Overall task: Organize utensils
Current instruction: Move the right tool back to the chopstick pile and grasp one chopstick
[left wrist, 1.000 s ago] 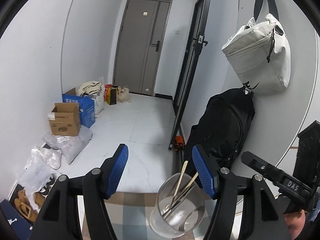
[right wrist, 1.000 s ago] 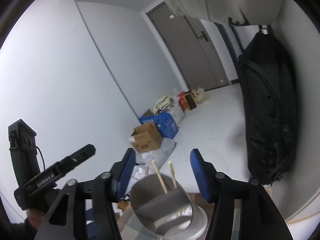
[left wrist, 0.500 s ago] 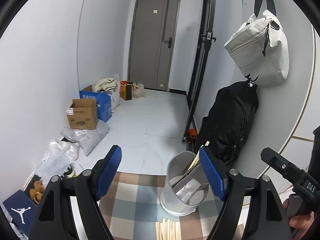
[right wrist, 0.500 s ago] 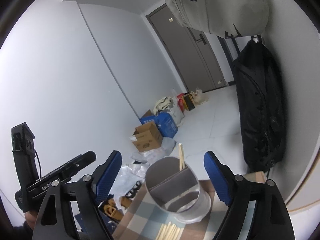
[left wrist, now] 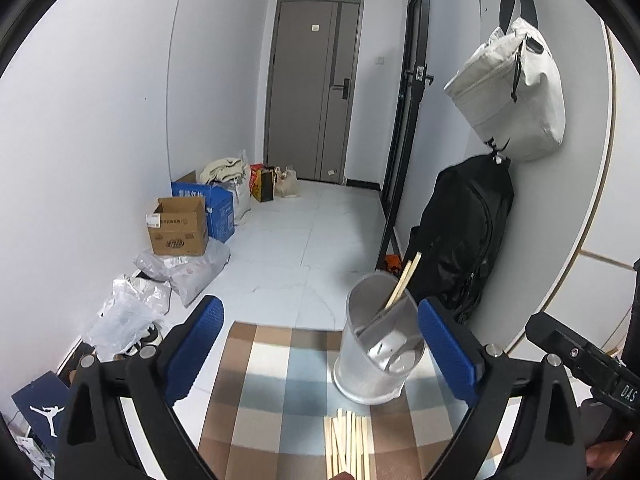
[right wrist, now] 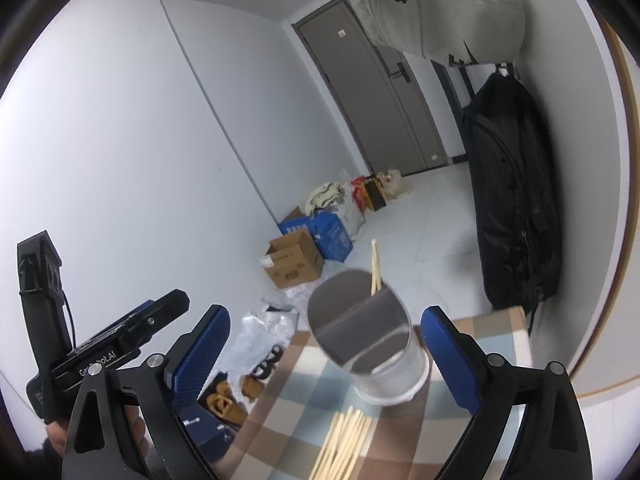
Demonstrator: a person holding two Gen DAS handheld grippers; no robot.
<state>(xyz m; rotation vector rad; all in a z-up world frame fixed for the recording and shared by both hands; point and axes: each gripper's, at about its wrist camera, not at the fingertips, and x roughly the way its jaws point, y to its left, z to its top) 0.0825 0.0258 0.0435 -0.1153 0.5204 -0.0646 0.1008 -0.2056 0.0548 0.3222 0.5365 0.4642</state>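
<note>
A clear divided utensil holder stands on the checked tablecloth with two wooden chopsticks leaning in its far compartment. Several loose chopsticks lie flat in front of it. My left gripper hangs back from the holder, its blue pads wide apart and still opening, nothing between them. The right gripper is likewise opening, and its pads stand clear of the holder on both sides.
The table ends just past the holder, floor beyond. Cardboard and blue boxes, plastic bags and shoes line the left wall. A black backpack and a white bag hang at the right. A grey door closes the hallway.
Both grippers pulled back from the holder and their jaws spread wider. The tablecloth and the loose chopsticks came into view below the holder.
</note>
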